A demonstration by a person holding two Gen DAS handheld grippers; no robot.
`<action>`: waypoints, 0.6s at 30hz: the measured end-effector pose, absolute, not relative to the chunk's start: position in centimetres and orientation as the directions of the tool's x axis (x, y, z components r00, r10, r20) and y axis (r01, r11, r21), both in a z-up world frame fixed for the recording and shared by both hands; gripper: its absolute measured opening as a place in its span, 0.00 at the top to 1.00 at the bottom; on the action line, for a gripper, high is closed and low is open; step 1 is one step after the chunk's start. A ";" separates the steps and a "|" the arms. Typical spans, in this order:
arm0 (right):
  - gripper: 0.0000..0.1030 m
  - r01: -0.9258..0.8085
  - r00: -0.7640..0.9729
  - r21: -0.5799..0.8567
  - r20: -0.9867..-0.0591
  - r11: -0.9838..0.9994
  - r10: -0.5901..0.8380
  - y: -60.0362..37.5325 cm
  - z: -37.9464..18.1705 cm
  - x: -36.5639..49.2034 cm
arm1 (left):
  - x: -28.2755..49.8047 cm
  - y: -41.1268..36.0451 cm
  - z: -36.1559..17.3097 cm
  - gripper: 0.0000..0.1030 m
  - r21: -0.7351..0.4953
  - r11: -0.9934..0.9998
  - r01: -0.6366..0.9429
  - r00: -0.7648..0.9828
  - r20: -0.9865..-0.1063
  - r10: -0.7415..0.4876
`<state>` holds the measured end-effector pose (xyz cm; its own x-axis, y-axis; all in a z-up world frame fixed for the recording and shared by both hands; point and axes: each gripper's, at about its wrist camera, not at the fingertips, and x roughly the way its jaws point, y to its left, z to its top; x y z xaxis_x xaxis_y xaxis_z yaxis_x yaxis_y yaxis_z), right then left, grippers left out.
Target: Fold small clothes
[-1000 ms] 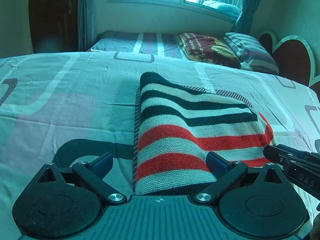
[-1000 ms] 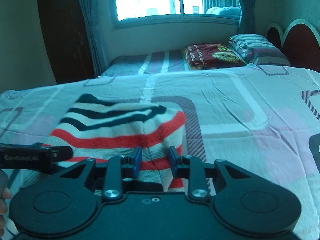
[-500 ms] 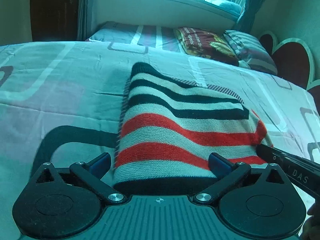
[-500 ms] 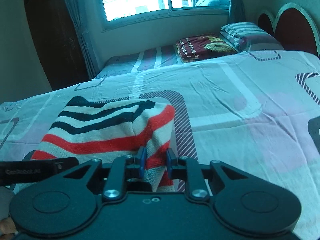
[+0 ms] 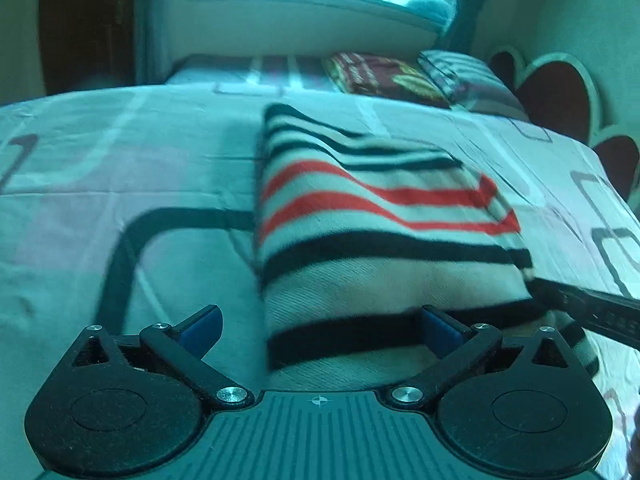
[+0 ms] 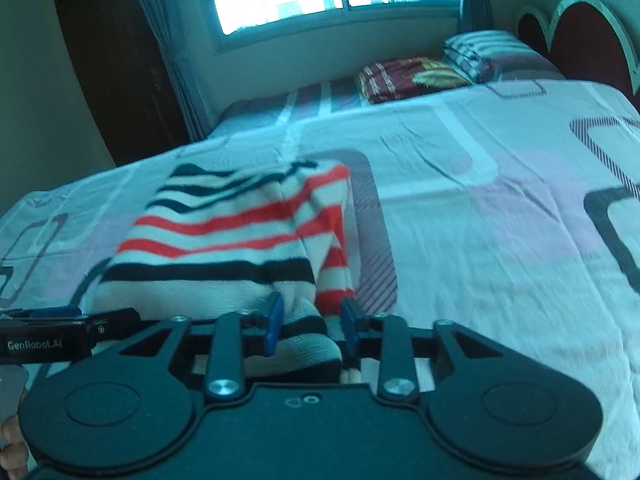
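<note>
Item: striped knit sweater [image 6: 224,240], at twelve o'clock from my right gripper [image 6: 310,326], whose jaws, just closing, pinch its hem; my left gripper [image 5: 320,326] is spread wide, gripping nothing.

Left gripper [image 5: 320,326]: jaws spread wide, tilted downward; blue pads [image 5: 202,326] well apart, nothing pressed between them.
Right gripper [image 6: 310,322]: jaws have just been closing; now narrow, pads clamped on a fold of the striped garment [image 6: 240,240].
Relative position: side by side; each gripper's black finger shows at the edge of the other's view.
Hand: fingers [image 6: 12,440] visible at lower left of right wrist view, partly cut off.
</note>
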<state>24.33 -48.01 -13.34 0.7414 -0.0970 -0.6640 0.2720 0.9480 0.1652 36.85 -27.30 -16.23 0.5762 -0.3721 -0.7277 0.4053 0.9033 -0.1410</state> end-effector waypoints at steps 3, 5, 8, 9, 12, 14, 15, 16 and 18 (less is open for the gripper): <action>0.98 0.383 0.660 0.053 -0.714 0.922 -0.234 -49.2 -15.1 24.5 | 36.5 -28.5 -16.9 0.00 -0.131 0.889 0.438 0.565 -0.730 -0.386; 0.98 0.423 0.681 0.167 -0.707 0.891 -0.191 -50.7 -15.2 23.0 | 36.7 -28.5 -17.0 0.00 -0.161 0.891 0.424 0.553 -0.734 -0.395; 0.85 0.385 0.750 0.181 -0.633 0.905 -0.193 -49.6 -13.0 21.7 | 36.3 -28.5 -17.0 0.00 -0.155 0.891 0.428 0.559 -0.729 -0.395; 0.76 0.365 0.771 0.216 -0.616 0.906 -0.164 -49.4 -12.5 21.6 | 36.2 -28.5 -16.8 0.00 -0.149 0.891 0.428 0.561 -0.729 -0.391; 0.66 0.309 0.794 0.259 -0.600 0.915 -0.098 -48.7 -11.7 22.3 | 35.6 -28.2 -15.5 0.00 -0.138 0.893 0.429 0.580 -0.715 -0.389; 0.66 0.286 0.788 0.265 -0.612 0.921 -0.069 -48.1 -11.8 23.3 | 35.2 -27.8 -14.4 0.00 -0.122 0.898 0.422 0.621 -0.683 -0.385; 0.67 0.282 0.777 0.265 -0.626 0.922 -0.058 -48.0 -12.1 24.0 | 35.2 -27.6 -14.1 0.00 -0.114 0.900 0.420 0.635 -0.671 -0.382; 0.67 0.283 0.770 0.267 -0.636 0.921 -0.052 -47.9 -12.5 24.5 | 35.4 -27.5 -14.0 0.00 -0.104 0.904 0.416 0.643 -0.669 -0.373; 0.65 0.287 0.756 0.291 -0.654 0.913 -0.029 -48.2 -13.4 25.4 | 36.2 -27.1 -14.5 0.00 -0.099 0.918 0.384 0.643 -0.685 -0.343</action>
<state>25.42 -48.21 -13.41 0.7557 -0.0295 -0.6543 0.2872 0.9127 0.2906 36.21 -27.10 -14.48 0.6426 -0.3433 -0.6850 0.3843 0.9178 -0.0995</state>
